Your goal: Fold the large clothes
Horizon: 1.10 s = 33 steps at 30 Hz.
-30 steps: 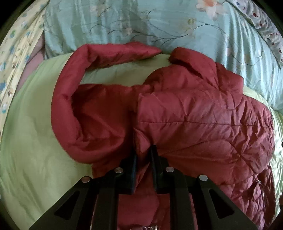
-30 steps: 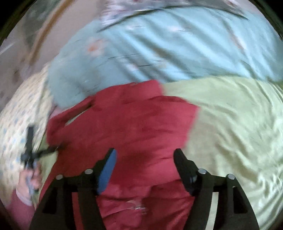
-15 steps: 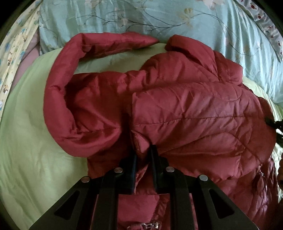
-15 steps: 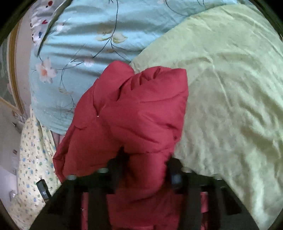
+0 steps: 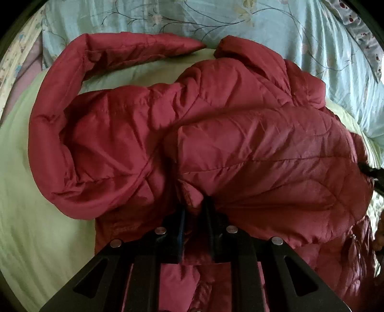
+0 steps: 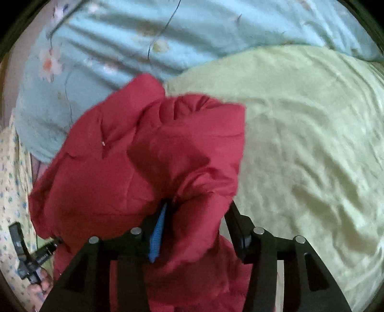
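Note:
A dark red quilted puffer jacket (image 5: 252, 148) lies on a light green bed cover (image 5: 31, 216). One sleeve (image 5: 115, 50) curves up and across toward the collar. My left gripper (image 5: 195, 206) is shut on a fold of the jacket's edge at the bottom centre. In the right wrist view the jacket (image 6: 134, 156) bulges up between the fingers of my right gripper (image 6: 199, 206), which stand around a thick fold of it, still fairly wide apart. The blue pad (image 6: 157, 236) of its left finger shows.
A pale blue floral quilt (image 5: 264, 21) lies along the far side of the bed. A yellow patterned sheet (image 6: 14, 192) is at the left. The other gripper and the hand holding it (image 6: 31, 261) show at the right wrist view's lower left.
The left gripper has pushed forward with its fold, bunching the jacket. The right gripper swung in from open above the jacket and its fingers have come around a thick fold.

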Each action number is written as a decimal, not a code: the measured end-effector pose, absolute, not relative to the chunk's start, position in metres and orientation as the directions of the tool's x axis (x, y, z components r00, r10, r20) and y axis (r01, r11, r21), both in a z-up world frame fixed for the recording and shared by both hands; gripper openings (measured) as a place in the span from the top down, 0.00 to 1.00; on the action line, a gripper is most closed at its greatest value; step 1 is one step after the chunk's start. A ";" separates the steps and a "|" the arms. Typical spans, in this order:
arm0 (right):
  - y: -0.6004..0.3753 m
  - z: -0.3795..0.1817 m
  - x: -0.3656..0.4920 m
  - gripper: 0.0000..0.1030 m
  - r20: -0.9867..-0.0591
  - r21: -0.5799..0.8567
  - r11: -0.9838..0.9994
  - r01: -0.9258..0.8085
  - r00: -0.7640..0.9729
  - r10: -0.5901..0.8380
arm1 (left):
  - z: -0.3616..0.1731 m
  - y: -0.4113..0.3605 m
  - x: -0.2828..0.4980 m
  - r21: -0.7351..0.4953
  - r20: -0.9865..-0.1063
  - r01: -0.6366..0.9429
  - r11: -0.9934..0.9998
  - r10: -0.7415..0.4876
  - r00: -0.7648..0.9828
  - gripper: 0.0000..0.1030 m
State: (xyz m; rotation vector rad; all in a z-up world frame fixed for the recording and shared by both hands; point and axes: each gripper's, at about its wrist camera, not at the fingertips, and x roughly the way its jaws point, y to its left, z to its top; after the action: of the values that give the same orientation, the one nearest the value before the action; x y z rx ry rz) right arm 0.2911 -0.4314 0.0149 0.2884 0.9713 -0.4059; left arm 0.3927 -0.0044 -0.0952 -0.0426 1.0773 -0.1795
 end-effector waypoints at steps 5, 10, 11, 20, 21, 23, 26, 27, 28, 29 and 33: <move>-0.388 0.061 0.261 0.51 -0.721 -0.001 0.925 0.380 0.641 -0.264 | -0.094 -0.009 0.389 -0.078 -0.872 0.137 0.988 -0.134 0.471 0.84; -0.368 0.012 0.284 0.53 -0.817 -0.118 0.948 0.294 0.514 -0.261 | -0.092 -0.008 0.385 -0.087 -0.872 0.133 0.987 -0.140 0.469 0.82; -0.375 -0.007 0.291 0.54 -0.844 -0.132 0.945 0.300 0.465 -0.265 | -0.093 -0.006 0.384 -0.092 -0.871 0.135 0.987 -0.146 0.469 0.80; -0.388 -0.015 0.293 0.53 -0.858 -0.066 0.944 0.324 0.465 -0.220 | -0.084 0.018 0.368 -0.139 -0.866 0.082 0.987 -0.161 0.474 0.51; -0.385 -0.011 0.287 0.53 -0.854 -0.052 0.944 0.327 0.475 -0.212 | -0.081 0.020 0.365 -0.138 -0.862 0.080 0.987 -0.159 0.481 0.51; -0.376 0.001 0.275 0.51 -0.841 -0.020 0.947 0.320 0.506 -0.189 | -0.071 0.024 0.353 -0.133 -0.852 0.083 0.988 -0.157 0.500 0.51; -0.361 0.014 0.260 0.51 -0.827 0.023 0.957 0.290 0.544 -0.145 | -0.060 0.026 0.343 -0.123 -0.842 0.081 0.989 -0.147 0.520 0.51; -0.356 0.017 0.259 0.51 -0.826 0.032 0.960 0.279 0.548 -0.132 | -0.056 0.027 0.339 -0.110 -0.839 0.077 0.991 -0.134 0.528 0.51; -0.351 0.019 0.256 0.51 -0.826 0.040 0.963 0.265 0.551 -0.117 | -0.052 0.027 0.335 -0.098 -0.835 0.073 0.993 -0.121 0.536 0.51; -0.348 0.020 0.254 0.51 -0.825 0.045 0.967 0.252 0.555 -0.106 | -0.048 0.028 0.331 -0.087 -0.832 0.069 0.994 -0.110 0.544 0.51; -0.330 0.021 0.245 0.51 -0.829 0.052 0.974 0.221 0.553 -0.081 | -0.036 0.038 0.320 -0.091 -0.823 0.042 0.995 -0.098 0.560 0.51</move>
State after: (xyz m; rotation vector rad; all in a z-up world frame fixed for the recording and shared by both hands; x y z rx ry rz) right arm 0.2455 -0.3295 0.0210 0.1570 0.9696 -0.1792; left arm 0.3195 0.0376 -0.0360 -0.0629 0.9733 -0.0828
